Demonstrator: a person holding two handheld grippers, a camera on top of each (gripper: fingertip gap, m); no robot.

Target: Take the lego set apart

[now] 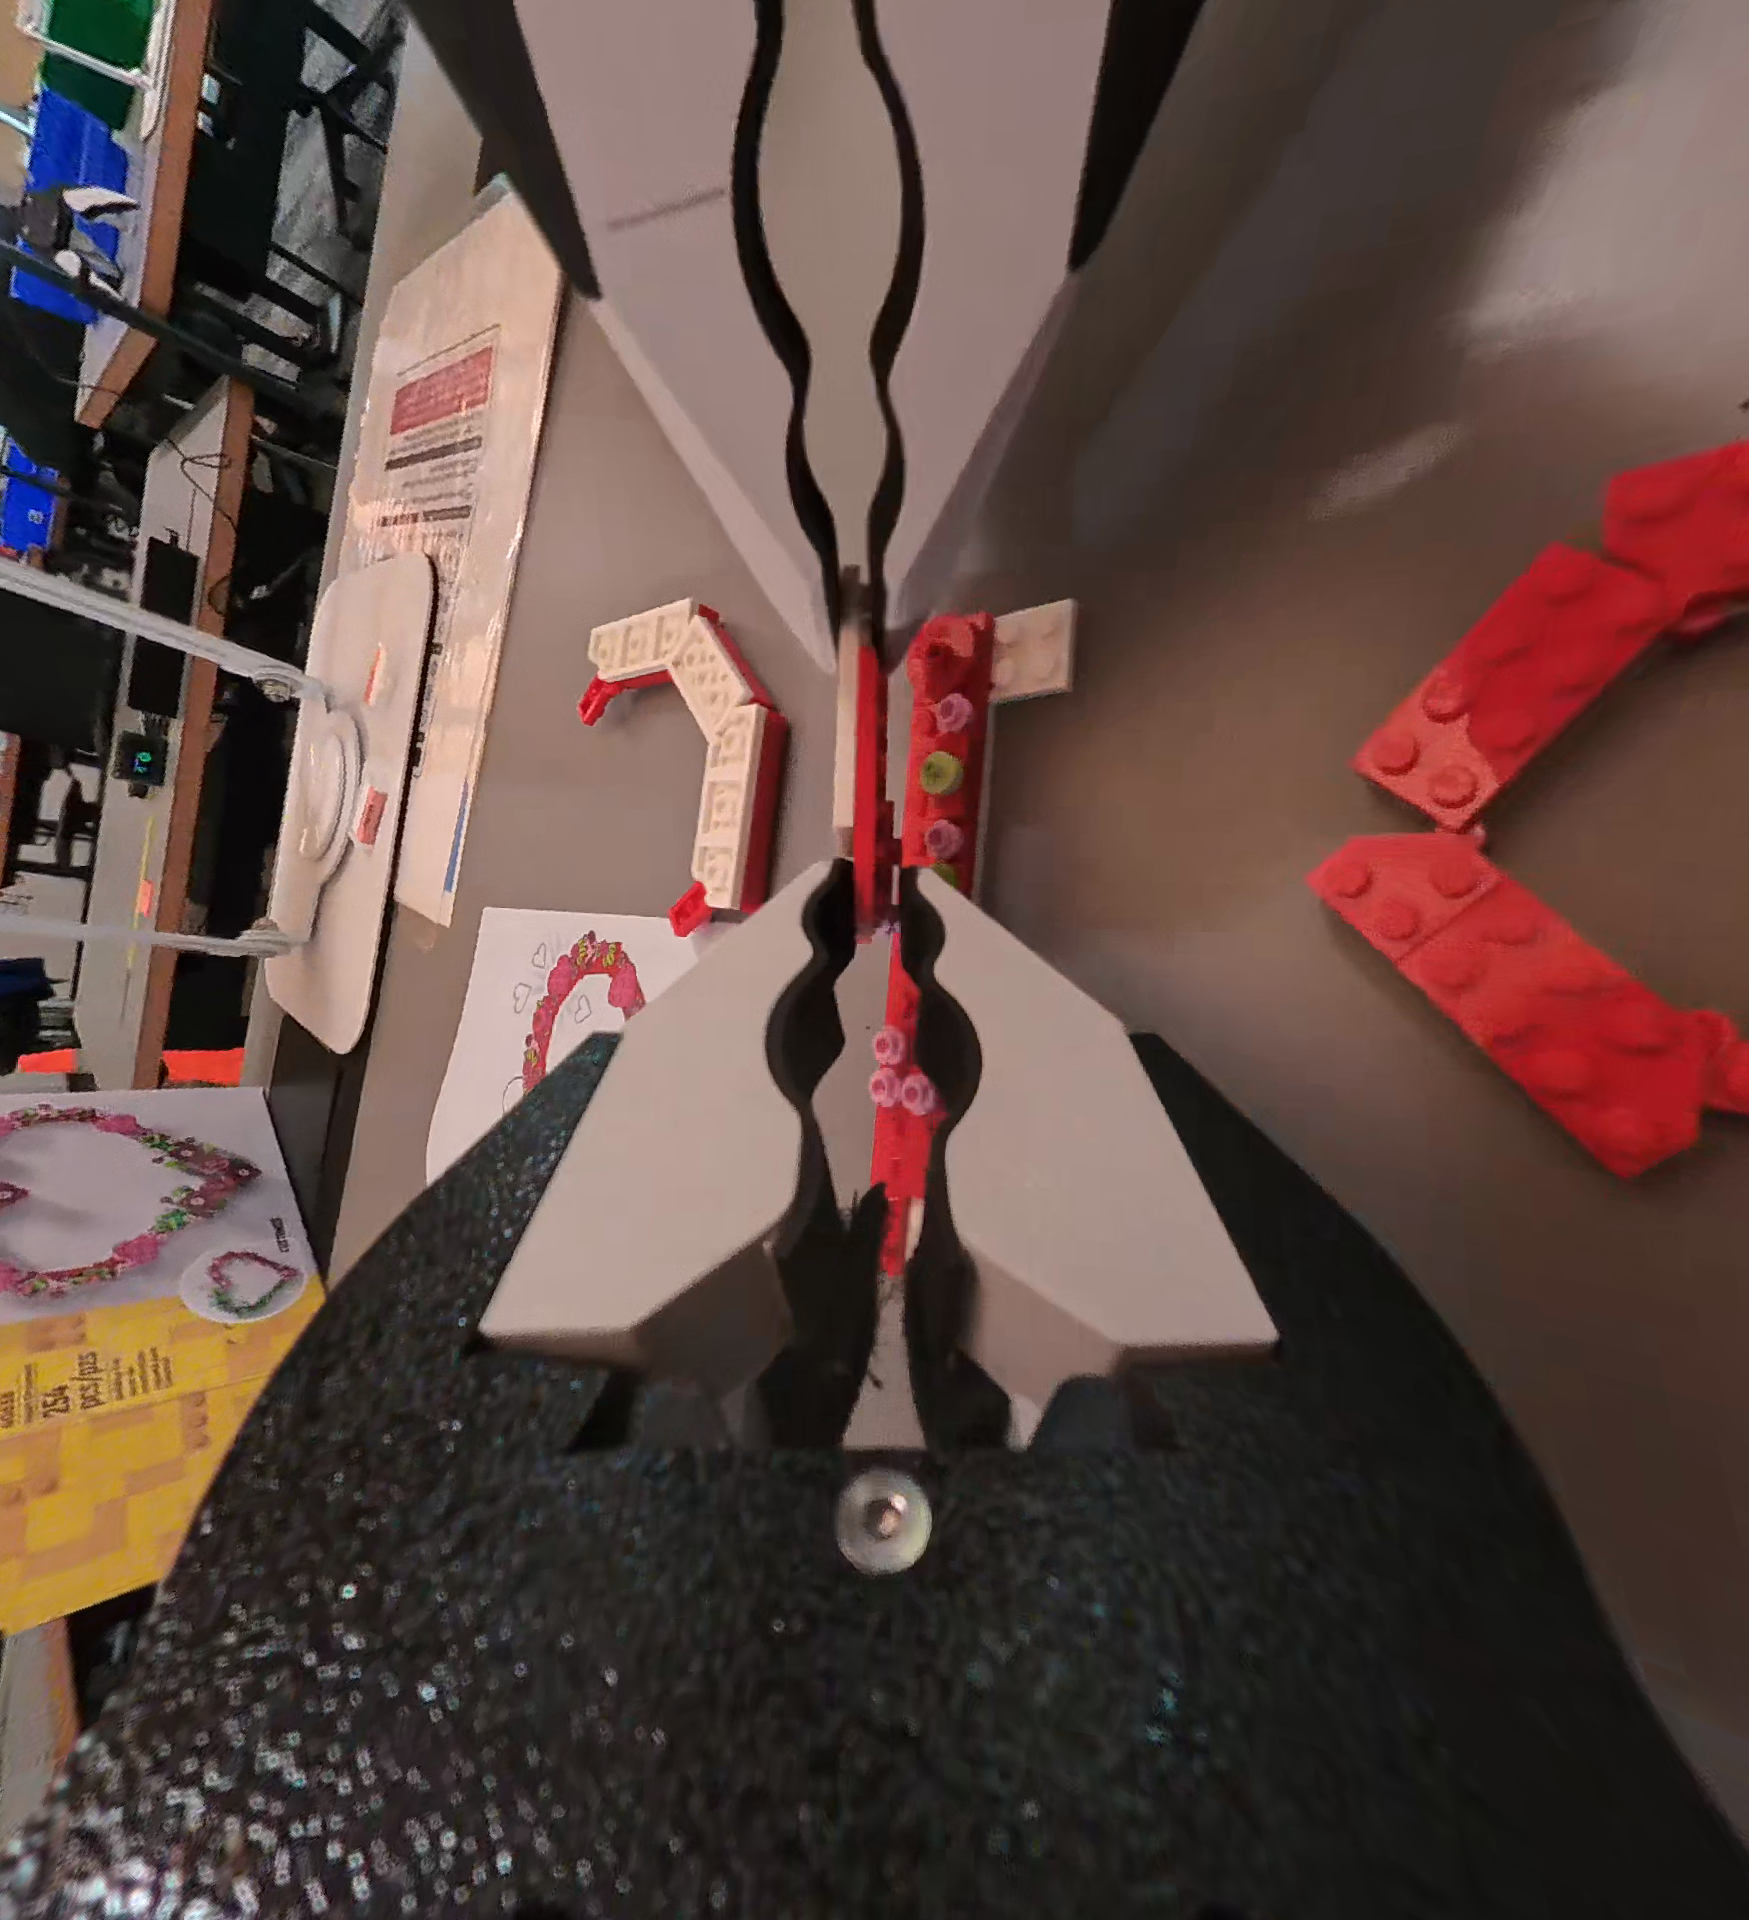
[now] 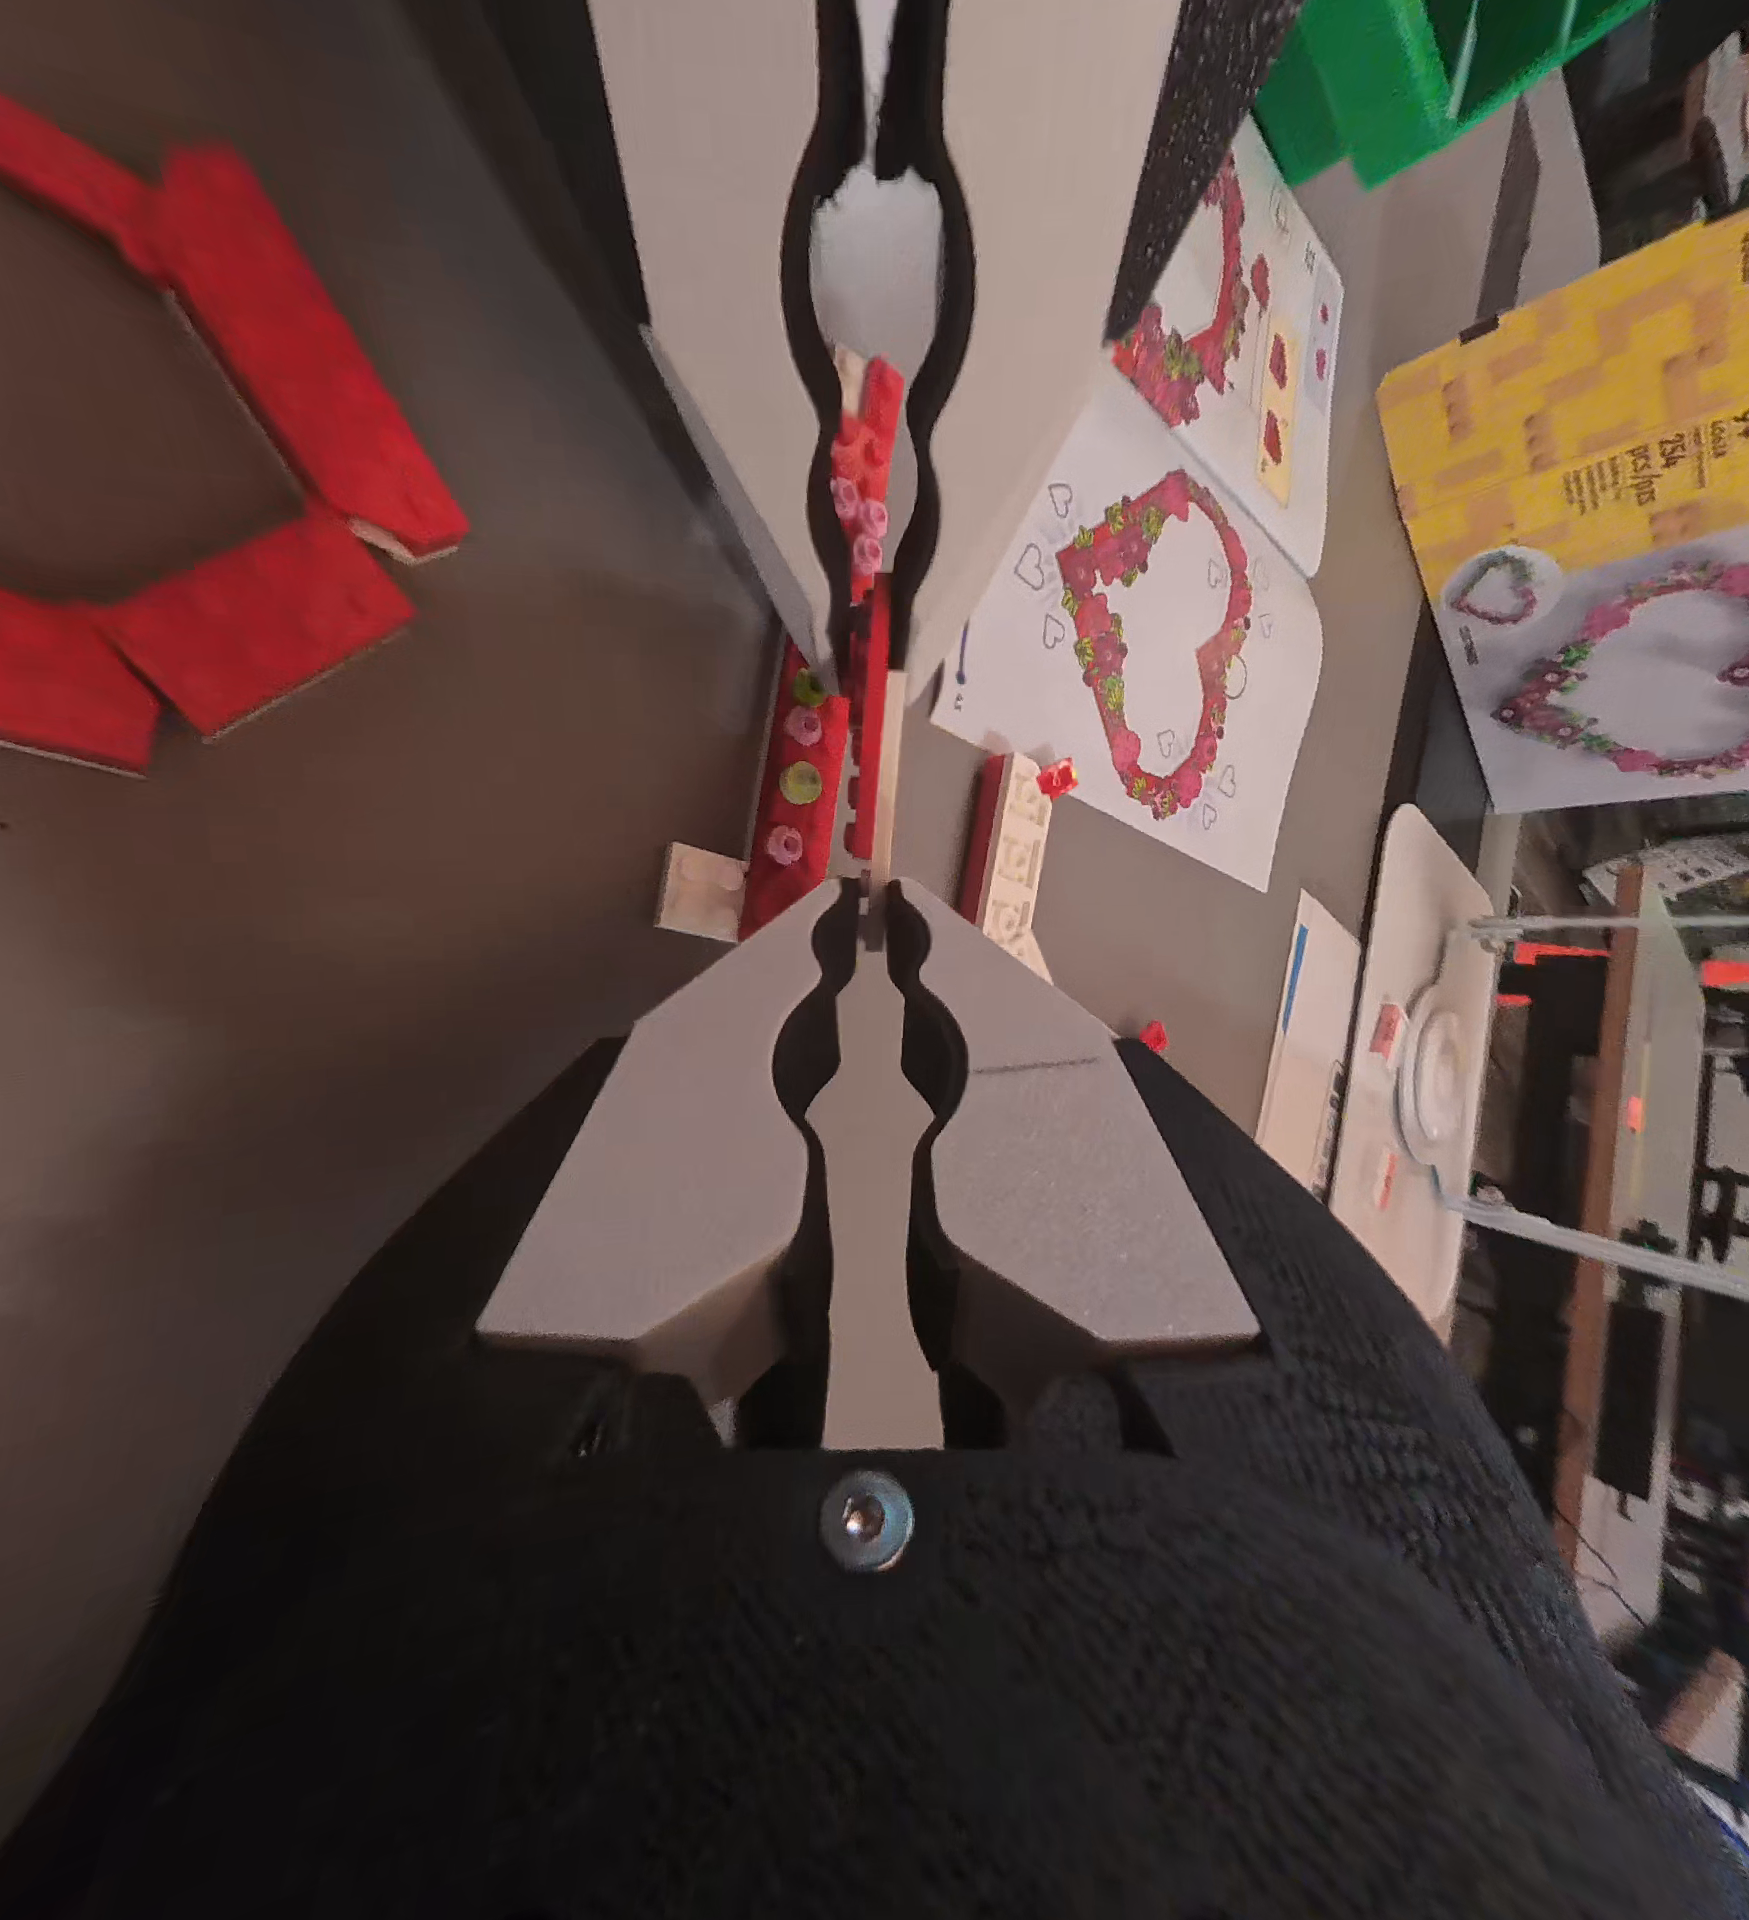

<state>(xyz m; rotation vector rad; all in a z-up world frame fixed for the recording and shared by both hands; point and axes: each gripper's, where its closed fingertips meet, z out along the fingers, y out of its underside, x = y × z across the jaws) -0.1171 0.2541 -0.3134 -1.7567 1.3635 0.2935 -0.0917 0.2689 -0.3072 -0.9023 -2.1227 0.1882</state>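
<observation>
- My left gripper is pinched narrow on the near end of a red-and-white lego strip. The strip is held on edge, its long axis running straight out toward 12 o'clock.
- My right gripper is clamped on the opposite end of that strip, so the two claws face each other tip to tip along one line, equally near it.
- I judge the next move is a peel or twist across that axis, to split the white layer from the red.
- The left wrist view alone shows a curved white-and-red arc lying at 9 o'clock of the strip, and loose red plate segments at 3 o'clock on the grey table.
- The right wrist view alone shows the open instruction booklet at 2 o'clock and the yellow box beyond it.
</observation>
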